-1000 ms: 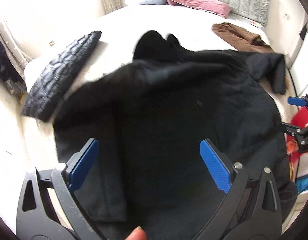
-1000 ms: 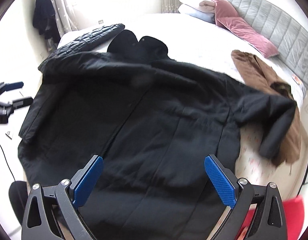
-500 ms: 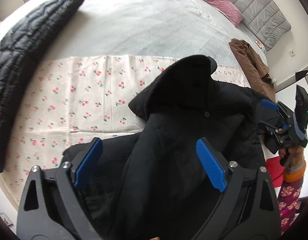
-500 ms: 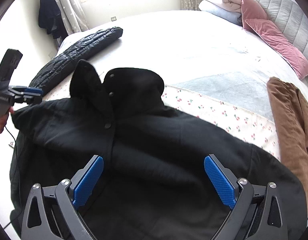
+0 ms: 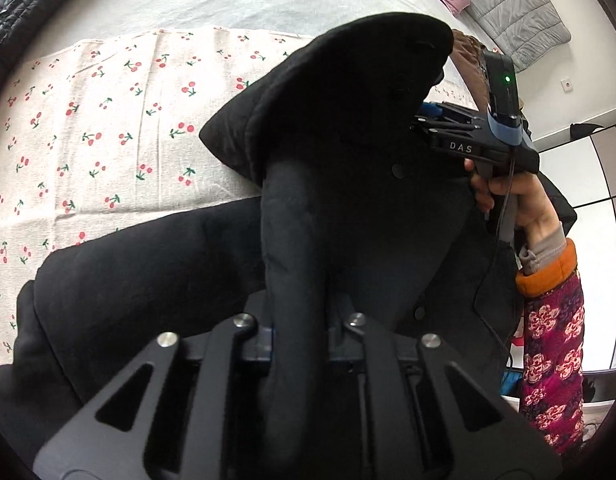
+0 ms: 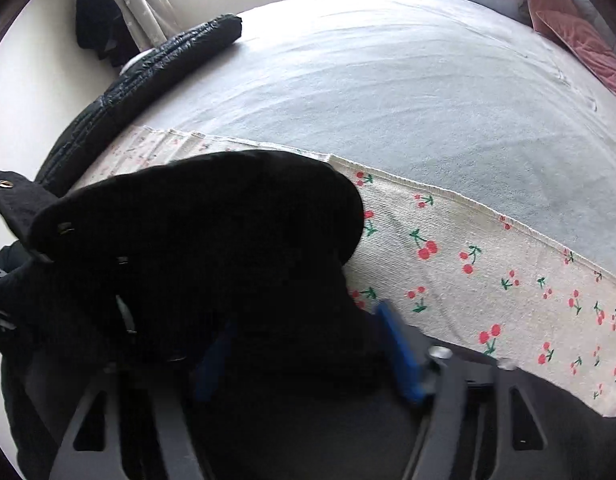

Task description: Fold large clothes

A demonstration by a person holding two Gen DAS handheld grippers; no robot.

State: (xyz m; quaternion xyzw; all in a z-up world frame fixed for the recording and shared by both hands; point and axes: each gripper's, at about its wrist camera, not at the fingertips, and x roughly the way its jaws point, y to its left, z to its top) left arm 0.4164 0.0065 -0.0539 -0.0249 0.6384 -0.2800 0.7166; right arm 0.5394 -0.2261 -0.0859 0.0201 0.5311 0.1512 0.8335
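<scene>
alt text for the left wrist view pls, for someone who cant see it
The left gripper is shut on a thick fold of a black coat lying on a cherry-print cloth over a bed. At right, the right gripper reaches in at the coat's hood.

Your right hand [image 5: 507, 196] shows bare skin. Its sleeve [image 5: 551, 344] is magenta floral with an orange cuff [image 5: 547, 276] over grey lining.

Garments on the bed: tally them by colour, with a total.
Black: 2, the black coat pinched in the left hand-held gripper, and the black quilted jacket at the bed's edge.
Brown: 1, the brown garment, mostly hidden behind the coat's hood.
Total: 3
</scene>
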